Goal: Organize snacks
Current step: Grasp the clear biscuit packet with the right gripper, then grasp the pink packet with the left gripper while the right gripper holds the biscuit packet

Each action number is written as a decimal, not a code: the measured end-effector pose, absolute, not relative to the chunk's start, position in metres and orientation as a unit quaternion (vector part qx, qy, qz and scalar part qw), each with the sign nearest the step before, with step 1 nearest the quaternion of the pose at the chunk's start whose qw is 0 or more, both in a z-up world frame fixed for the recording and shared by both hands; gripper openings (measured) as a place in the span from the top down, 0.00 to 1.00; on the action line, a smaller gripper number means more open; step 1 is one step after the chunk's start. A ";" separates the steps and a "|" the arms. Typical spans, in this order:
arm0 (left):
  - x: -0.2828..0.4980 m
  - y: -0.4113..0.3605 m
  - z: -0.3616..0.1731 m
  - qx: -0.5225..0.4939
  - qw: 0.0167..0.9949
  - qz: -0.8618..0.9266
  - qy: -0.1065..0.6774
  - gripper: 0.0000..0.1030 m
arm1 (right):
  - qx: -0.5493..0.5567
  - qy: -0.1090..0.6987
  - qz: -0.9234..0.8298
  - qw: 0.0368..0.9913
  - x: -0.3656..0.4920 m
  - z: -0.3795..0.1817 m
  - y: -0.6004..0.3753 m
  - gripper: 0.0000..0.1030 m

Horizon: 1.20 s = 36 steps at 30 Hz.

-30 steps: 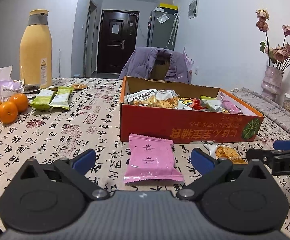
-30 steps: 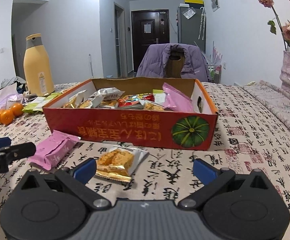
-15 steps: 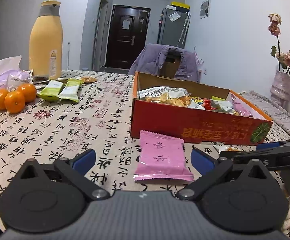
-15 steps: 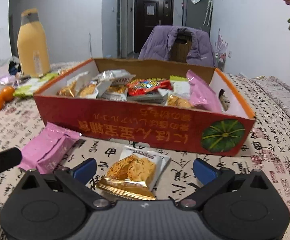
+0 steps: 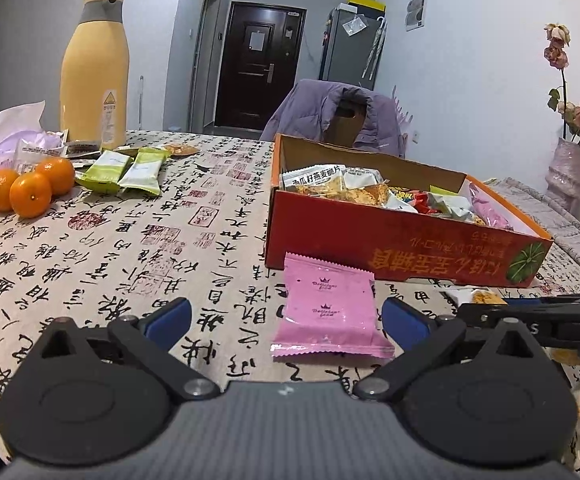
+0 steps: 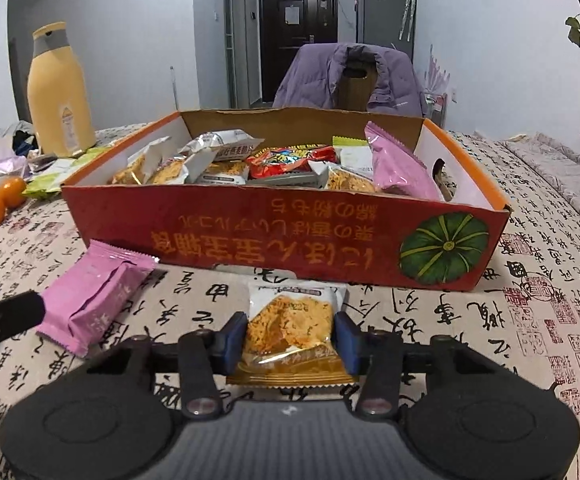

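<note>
An orange-red cardboard box [image 6: 270, 232] holds several snack packets. In front of it lies a clear-and-gold packet of crispy snack [image 6: 290, 320]. My right gripper [image 6: 290, 336] has its jaws closing on this packet, and both blue pads touch its sides. A pink packet [image 5: 327, 312] lies flat on the tablecloth just before the box's near left corner. My left gripper [image 5: 286, 316] stands open around the pink packet, its pads well clear of it. The pink packet [image 6: 94, 296] also shows left of the right gripper, next to one left finger [image 6: 10, 314].
Far left stand a tall yellow flask [image 5: 94, 72], three oranges [image 5: 30, 192], two green packets [image 5: 126, 168] and a tissue pack [image 5: 14, 136]. A chair with a purple jacket [image 5: 337, 112] is behind the box. A vase of dried flowers [image 5: 569, 176] stands far right.
The right gripper came forward and down over the gold packet, then its wide-open jaws closed in onto the packet's sides. The left gripper stayed open and barely shifted.
</note>
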<state>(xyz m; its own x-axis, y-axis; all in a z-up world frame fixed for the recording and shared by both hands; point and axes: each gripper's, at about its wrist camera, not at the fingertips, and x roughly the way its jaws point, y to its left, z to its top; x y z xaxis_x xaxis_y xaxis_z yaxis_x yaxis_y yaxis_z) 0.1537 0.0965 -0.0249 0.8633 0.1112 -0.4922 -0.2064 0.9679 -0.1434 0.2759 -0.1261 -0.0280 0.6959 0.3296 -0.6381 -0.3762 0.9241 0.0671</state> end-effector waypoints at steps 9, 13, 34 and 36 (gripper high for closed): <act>0.159 0.090 -0.024 -0.077 0.957 0.086 0.265 0.00 | -0.016 0.307 0.197 0.931 0.259 -0.014 -0.149 0.57; 0.163 0.084 -0.019 -0.074 0.954 0.074 0.280 0.00 | -0.017 0.293 0.190 0.937 0.253 -0.009 -0.163 0.57; 0.221 0.061 -0.033 -0.040 0.924 0.107 0.365 0.00 | 0.016 0.286 0.168 0.943 0.248 -0.012 -0.204 0.57; 0.224 0.062 -0.036 -0.046 0.921 0.109 0.371 0.02 | 0.014 0.286 0.169 0.943 0.248 -0.012 -0.203 0.57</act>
<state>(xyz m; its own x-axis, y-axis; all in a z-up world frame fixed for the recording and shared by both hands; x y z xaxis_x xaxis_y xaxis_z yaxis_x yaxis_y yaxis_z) 0.2239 0.0619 -0.0364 0.7003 0.1677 -0.6939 -0.2356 0.9719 -0.0029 0.2482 -0.2030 -0.0119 0.7791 0.3268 -0.5350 -0.3104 0.9425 0.1237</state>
